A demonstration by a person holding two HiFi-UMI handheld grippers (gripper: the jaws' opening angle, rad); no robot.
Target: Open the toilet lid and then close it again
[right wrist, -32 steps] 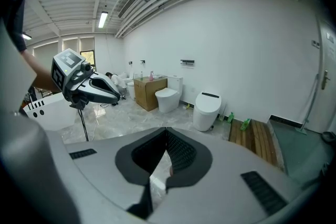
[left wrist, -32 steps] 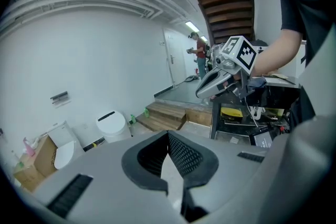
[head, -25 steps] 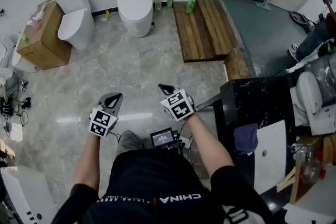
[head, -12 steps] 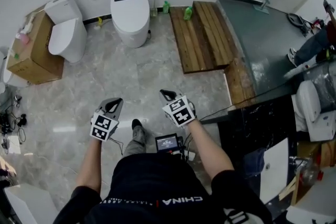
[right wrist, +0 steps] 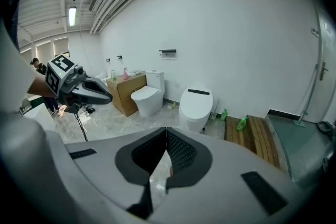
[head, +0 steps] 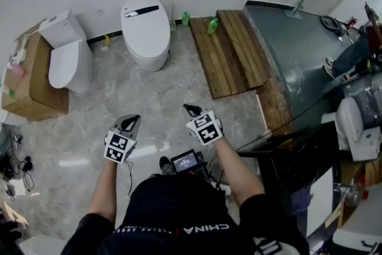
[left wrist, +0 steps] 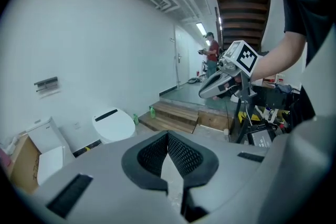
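the toilet (head: 145,33) is seen against the far wall, between a 2nd toilet (head: 67,60) and a wooden platform (head: 233,48), well apart from the 2 grippers. its lid (head: 144,21) is down. the left gripper (head: 129,122) and right gripper (head: 191,110) are held over the floor, each with jaws pressed together on nothing. the lid is judged rigid, glossy, fairly light and hinged at the wall end. it is best lifted under the front lip, where slipping should be expected.

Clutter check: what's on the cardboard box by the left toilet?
A pink item and other small items, too small to identify, sit on the cardboard box. Its inside is covered.
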